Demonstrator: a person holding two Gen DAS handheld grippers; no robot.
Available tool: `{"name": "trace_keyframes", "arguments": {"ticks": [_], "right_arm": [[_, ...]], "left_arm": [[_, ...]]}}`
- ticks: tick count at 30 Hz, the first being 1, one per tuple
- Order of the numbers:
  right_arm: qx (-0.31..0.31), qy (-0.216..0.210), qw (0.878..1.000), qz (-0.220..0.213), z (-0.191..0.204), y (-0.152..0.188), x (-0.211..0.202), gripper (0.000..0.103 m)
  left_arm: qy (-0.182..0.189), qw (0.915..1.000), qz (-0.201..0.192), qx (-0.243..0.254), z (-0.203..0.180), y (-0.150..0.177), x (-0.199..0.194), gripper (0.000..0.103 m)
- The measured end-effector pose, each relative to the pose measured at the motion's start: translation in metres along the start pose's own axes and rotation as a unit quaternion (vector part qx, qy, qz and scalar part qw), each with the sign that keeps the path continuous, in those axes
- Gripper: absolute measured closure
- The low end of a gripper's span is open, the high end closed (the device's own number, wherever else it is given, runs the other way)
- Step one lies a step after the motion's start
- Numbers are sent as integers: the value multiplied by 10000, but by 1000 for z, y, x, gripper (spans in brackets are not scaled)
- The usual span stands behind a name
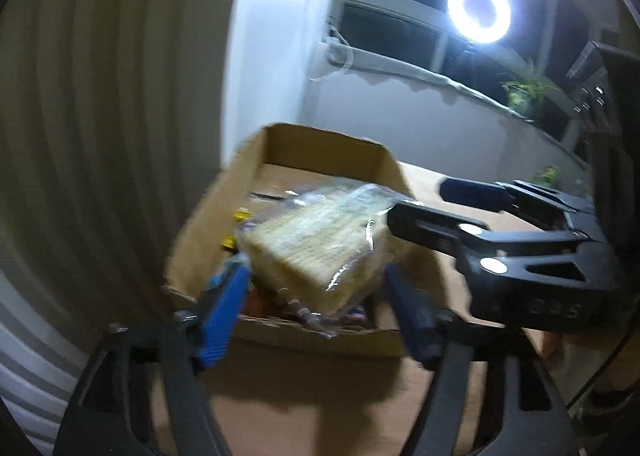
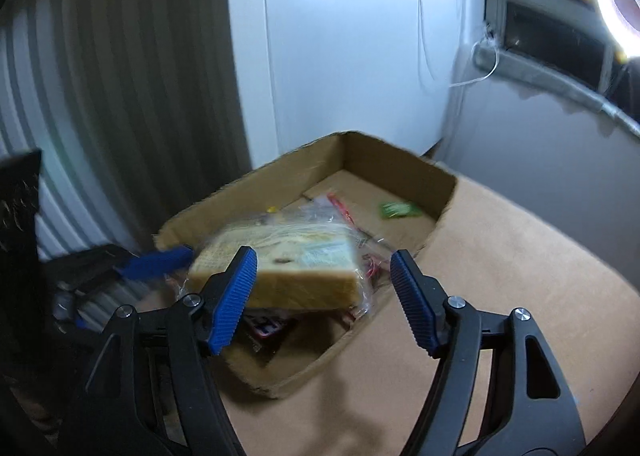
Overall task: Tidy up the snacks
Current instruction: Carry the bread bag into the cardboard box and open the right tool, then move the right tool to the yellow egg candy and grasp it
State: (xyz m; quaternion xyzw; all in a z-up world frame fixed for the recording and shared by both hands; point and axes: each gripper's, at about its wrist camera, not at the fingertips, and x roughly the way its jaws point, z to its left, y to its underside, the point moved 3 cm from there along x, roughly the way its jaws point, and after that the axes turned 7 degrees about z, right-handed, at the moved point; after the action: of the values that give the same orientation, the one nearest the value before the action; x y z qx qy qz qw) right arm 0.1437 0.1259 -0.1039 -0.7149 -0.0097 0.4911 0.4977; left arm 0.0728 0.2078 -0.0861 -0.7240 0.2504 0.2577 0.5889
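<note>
Wrapped bread pack (image 1: 320, 252): tilted, clear film loose around it, over the near end of the cardboard box (image 1: 320, 144), above the small packets already inside; cannot tell whether resting on them or just clear of them, blurred as it is. Flanked by the left gripper (image 1: 316, 276), fingers spread, the nearer blue pad close at the pack's lower corner, the other pad apart from it; no squeeze on the film visible, so judged released. Right gripper (image 2: 324, 256) likewise spread wide and empty, one finger brushing the wrapper's far end in the left wrist view, nothing between its pads.

For a good finish: keep both sets of fingers wide and draw them back along their own line, not sideways, so no pad snags the loose film and drags the pack over the low box wall; lift clear before swinging away. Should the pack end up propped on the packets, nudge it flat toward the bare floor of the box near the green packet (image 2: 400, 210); press lightly, since soft bread probably crushes easily. Mind the box itself; light, likely to slide on the brown table (image 2: 520, 276).
</note>
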Motion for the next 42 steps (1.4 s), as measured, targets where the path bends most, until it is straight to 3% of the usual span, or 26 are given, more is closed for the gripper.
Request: {"name": "trace_keyframes", "arguments": {"ticks": [4,20,30,42], "right_arm": [[168,-39,9998,-131,-8,9,-6,30],[421,11,9986,-310,-22,24,-30,28],[515,17,9978,-423,-30,36,-53,28],[911,134,9949,-421,-73,68,-74,28]], "left_arm": [[-192,9998,-34,20,3,3,-8,25],[-316,9993,-216,27,1,-6,-24,25],[-352,9985,-308,289,-28,-12,-37,25],[-313,9966,-274,707,-75,-15,-38,25]]}}
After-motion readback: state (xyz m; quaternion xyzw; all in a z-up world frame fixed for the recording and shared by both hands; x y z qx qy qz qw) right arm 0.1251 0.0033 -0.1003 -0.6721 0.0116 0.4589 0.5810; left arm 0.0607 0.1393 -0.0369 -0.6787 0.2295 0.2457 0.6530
